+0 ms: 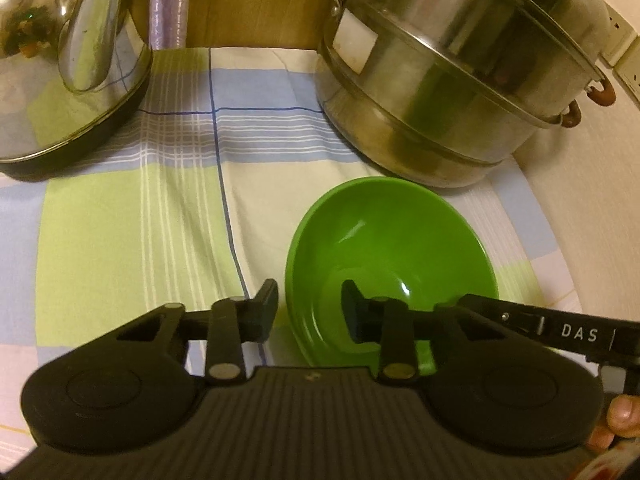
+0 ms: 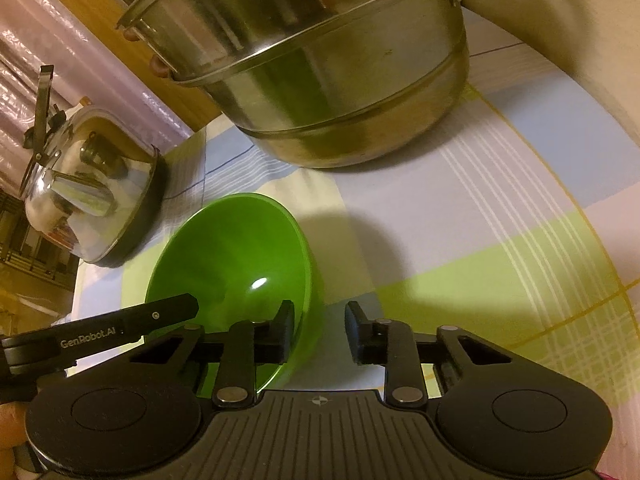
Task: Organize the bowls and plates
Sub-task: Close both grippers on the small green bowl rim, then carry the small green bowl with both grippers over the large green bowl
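Green bowl point(image 1: 390, 264): your left tool point(image 1: 309, 312) and right tool point(image 2: 319, 330) each straddle opposite rim walls, pads apparently not yet pinching, probably for a level two-sided lift.

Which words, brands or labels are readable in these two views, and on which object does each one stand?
"DAS": on the right tongs' black finger arm, seen in the left wrist view.
"GenRobot.AI": on the left tongs' black finger arm, seen in the right wrist view.
White label on the steel steamer pot: blank, no readable text.

Right gripper point(image 2: 319, 330) straddles green bowl point(image 2: 232, 264) rim, left finger inside, right outside; steel pot point(image 2: 320, 80) ahead, kettle point(image 2: 92, 192) far left.
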Tool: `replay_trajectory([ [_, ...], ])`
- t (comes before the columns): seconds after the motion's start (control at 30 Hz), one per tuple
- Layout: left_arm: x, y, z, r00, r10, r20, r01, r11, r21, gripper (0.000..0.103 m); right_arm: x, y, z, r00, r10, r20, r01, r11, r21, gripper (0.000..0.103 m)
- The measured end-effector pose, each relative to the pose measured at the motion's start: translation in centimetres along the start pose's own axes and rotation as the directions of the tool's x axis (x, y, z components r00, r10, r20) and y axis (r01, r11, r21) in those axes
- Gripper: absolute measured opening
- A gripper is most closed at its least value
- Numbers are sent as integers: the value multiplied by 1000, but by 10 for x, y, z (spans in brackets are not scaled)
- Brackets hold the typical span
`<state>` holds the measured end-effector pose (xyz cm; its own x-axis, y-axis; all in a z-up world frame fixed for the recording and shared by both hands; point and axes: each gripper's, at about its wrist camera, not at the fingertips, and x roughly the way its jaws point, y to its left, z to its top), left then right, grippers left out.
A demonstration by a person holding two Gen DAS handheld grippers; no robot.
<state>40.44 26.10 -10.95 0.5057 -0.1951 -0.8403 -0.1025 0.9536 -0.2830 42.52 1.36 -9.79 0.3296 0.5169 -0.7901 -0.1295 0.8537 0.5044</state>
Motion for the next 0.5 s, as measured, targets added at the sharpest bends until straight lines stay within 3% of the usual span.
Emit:
replay_trajectory([
  [0.17, -1, -1, 0, 1000, 4, -3, -4, 1000, 9, 22, 2, 5, 2, 1000, 4, -6, -4, 1000, -12, 14],
  [0.5, -4, -5, -2, 999, 46, -15, -46, 999, 28, 9, 3, 16, 0, 998, -64, -14, 63, 996, -69, 10],
])
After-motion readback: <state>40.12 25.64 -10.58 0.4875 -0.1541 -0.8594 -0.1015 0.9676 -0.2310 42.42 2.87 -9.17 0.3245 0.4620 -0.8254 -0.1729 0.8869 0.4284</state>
